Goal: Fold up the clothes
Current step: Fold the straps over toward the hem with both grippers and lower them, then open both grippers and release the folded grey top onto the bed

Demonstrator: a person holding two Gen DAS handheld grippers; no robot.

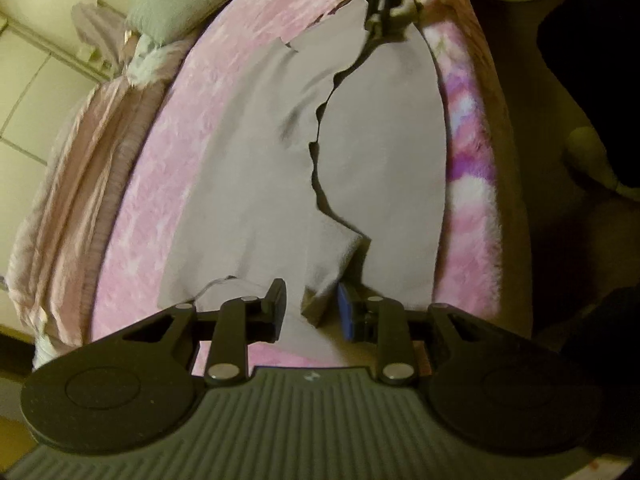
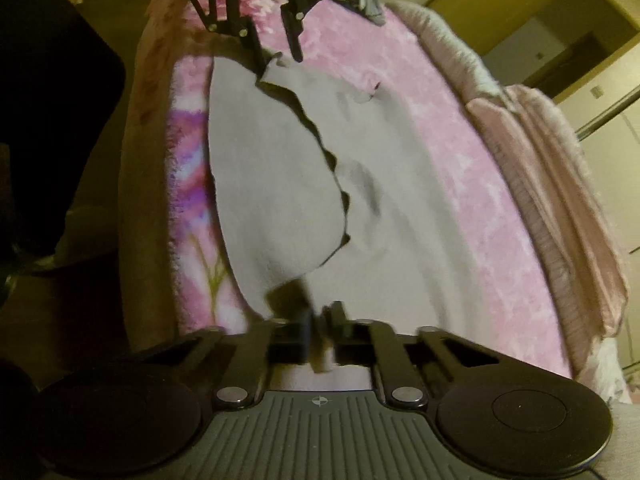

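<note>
On the pink bed [image 1: 168, 184], grey garment [image 1: 248, 184] lying lengthwise between left gripper [image 1: 311, 309], slightly apart around one end, and right gripper [image 2: 318, 330], clamped on the other.

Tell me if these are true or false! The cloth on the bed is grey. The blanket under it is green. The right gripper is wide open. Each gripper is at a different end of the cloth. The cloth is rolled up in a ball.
1. The grey cloth is grey: true.
2. The blanket under it is green: false, it is pink.
3. The right gripper is wide open: false, its jaws are shut on a bit of the cloth.
4. Each gripper is at a different end of the cloth: true, the left gripper is at the opposite end.
5. The cloth is rolled up in a ball: false, it lies spread out with one part folded over.
</note>
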